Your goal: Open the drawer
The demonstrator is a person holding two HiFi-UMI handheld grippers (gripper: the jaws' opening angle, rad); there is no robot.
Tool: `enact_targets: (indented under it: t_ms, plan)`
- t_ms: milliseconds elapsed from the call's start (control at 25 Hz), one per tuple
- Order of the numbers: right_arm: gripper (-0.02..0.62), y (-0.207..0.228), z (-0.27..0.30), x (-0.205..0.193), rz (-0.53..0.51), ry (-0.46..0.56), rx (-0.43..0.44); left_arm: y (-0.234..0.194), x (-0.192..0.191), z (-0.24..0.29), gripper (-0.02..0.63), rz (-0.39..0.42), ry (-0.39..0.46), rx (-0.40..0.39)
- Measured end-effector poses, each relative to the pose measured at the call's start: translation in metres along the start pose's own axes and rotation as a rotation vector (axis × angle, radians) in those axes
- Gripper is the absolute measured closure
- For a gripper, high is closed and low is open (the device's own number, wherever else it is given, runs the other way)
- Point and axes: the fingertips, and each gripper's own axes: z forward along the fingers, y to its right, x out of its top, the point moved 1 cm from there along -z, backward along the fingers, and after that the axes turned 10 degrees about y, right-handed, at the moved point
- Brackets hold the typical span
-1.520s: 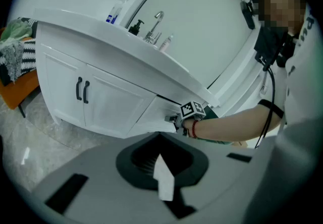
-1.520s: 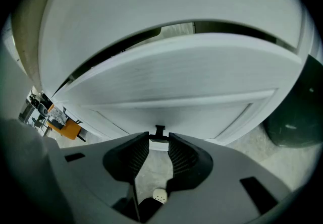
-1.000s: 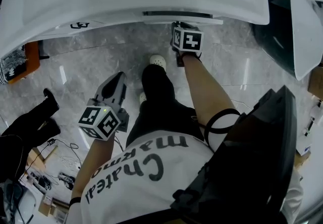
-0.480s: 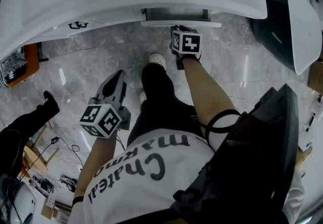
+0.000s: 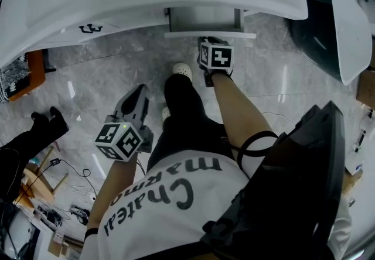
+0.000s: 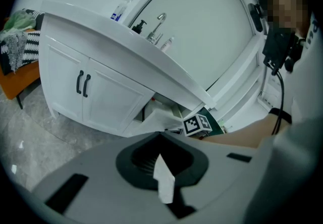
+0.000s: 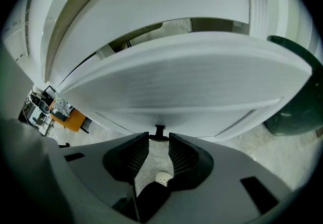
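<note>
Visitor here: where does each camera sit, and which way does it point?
Head view: on the person's head, facing steeply down at the open drawer; shows shirt, arms, left tool, right tool.
Left gripper view: rides the left tool, facing the white cabinet; its shut jaws and the person's forearm show.
Right gripper view: rides the right tool, facing the drawer; its jaws grip the drawer handle.
Shared: head and left gripper views both show the right tool's marker cube.
</note>
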Motion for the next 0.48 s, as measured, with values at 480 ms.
enact_targets:
  t_ms: [480]
  plan:
    - [0.466, 0.001, -0.006, -0.005, 0.022, 0.004, -0.024, -0.003, -0.009, -0.012, 0.614, -0.007, -0.002, 0.012]
